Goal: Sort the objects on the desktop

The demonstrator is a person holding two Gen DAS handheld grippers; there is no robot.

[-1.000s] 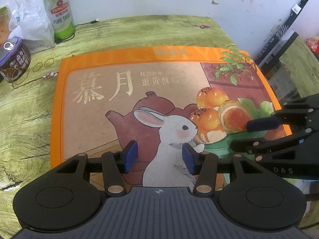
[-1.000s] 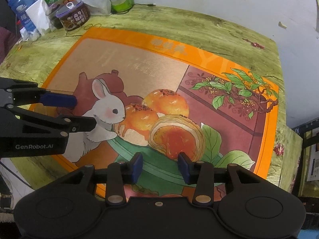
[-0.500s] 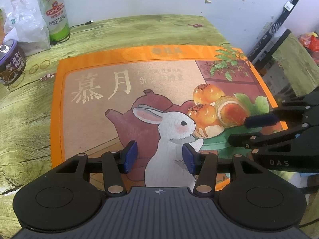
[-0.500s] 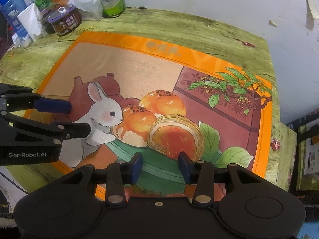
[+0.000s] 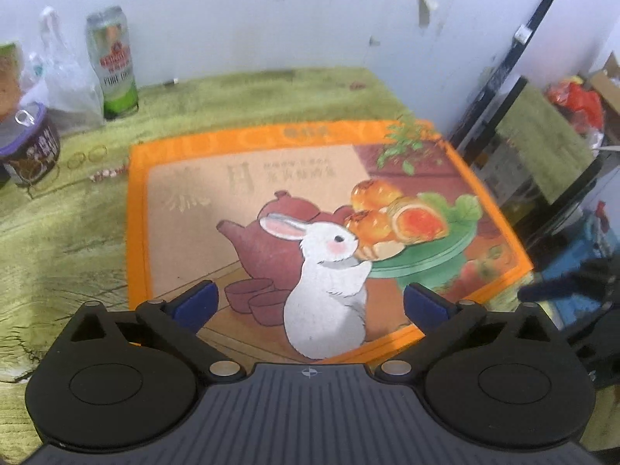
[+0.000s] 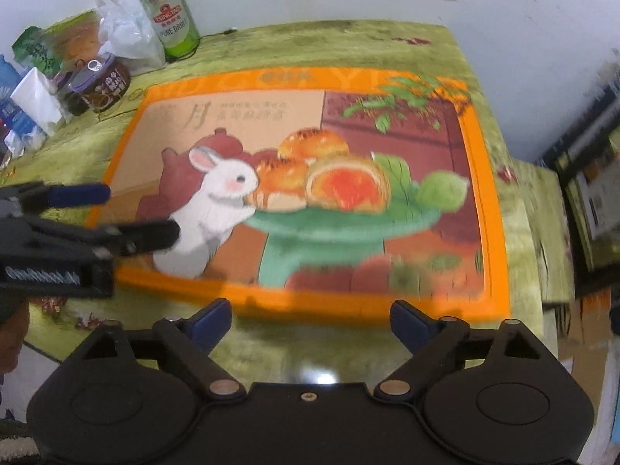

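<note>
The orange box (image 5: 294, 209) with the rabbit picture lay flat on the green table (image 5: 58, 240), taking up most of its middle, with its far edge toward the white wall (image 5: 271, 11).

The left gripper (image 5: 308, 302) pointed steeply downward over the near edge of the box. Its jaws were opening and stood wide apart; the blue pads (image 5: 195, 302) hung above the printed lid, and nothing was pinched between them. Whether they touched the lid could not be told.

The right gripper (image 6: 310, 319) pointed even more steeply down, just short of the near orange border of the box, over bare table. Its jaws were opening too, wide apart with nothing between them. In the right wrist view the left gripper reached in from the left side, one finger stretched across the rabbit picture. In the left wrist view the right gripper showed only as a blurred dark shape at the right edge, past the corner of the box.

At the back left of the table stood a green can (image 6: 170, 19), a clear plastic bag (image 6: 124, 35) beside it, and a dark tub (image 6: 100, 85) with a purple lid nearer the box corner.
</note>
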